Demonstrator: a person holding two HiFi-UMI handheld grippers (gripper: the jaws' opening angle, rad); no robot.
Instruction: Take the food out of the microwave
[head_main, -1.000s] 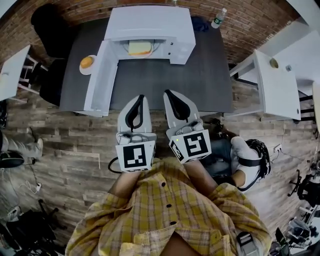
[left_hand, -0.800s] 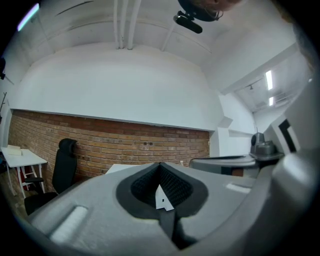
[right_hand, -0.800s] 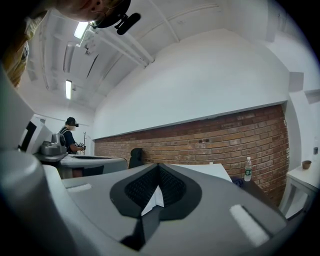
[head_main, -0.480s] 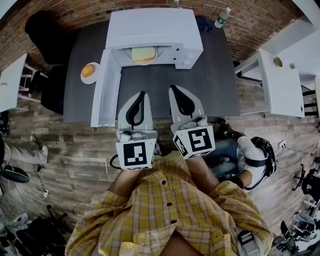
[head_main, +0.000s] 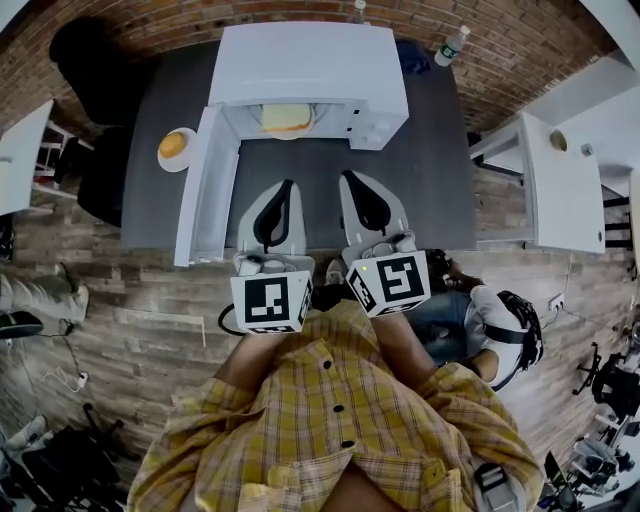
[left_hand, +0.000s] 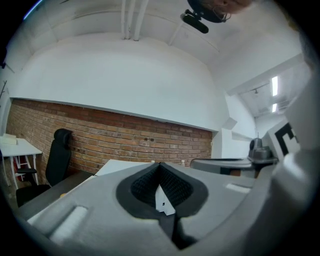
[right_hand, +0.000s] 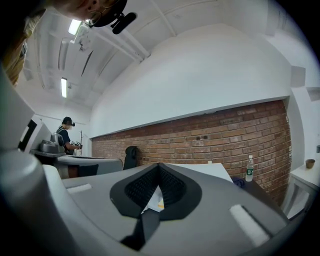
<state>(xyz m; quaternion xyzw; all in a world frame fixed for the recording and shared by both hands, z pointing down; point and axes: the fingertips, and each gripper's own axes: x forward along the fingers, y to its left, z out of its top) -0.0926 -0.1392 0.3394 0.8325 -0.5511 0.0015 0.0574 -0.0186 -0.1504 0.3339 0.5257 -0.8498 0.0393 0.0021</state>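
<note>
I have both tools side by side over the near edge of the dark grey table (head_main: 330, 165), pointing level at the white microwave (head_main: 300, 55) that stands against the far edge. The left gripper (head_main: 283, 186) has its jaws pressed together with nothing between them; its own view shows the black ribbed pads meeting at the tip, with only a sliver of white visible through the hollow behind them. The right gripper (head_main: 349, 178) is the same, tips together and empty. Through its hollow I catch a bit of white and yellow, too small to name.

The microwave's white door (head_main: 203, 190) is swung wide open to the left, and its free end reaches the near edge close to the near left corner. The left gripper sits just right of that door.

The pale yellow slab of food (head_main: 285, 117) lies on a white dish inside the open cavity, well apart from both grippers.

A small white plate with a round orange-brown bun (head_main: 174, 146) rests at the table's left edge, just outside the door. A clear plastic bottle (head_main: 452, 46) stands at the far right corner.
</note>
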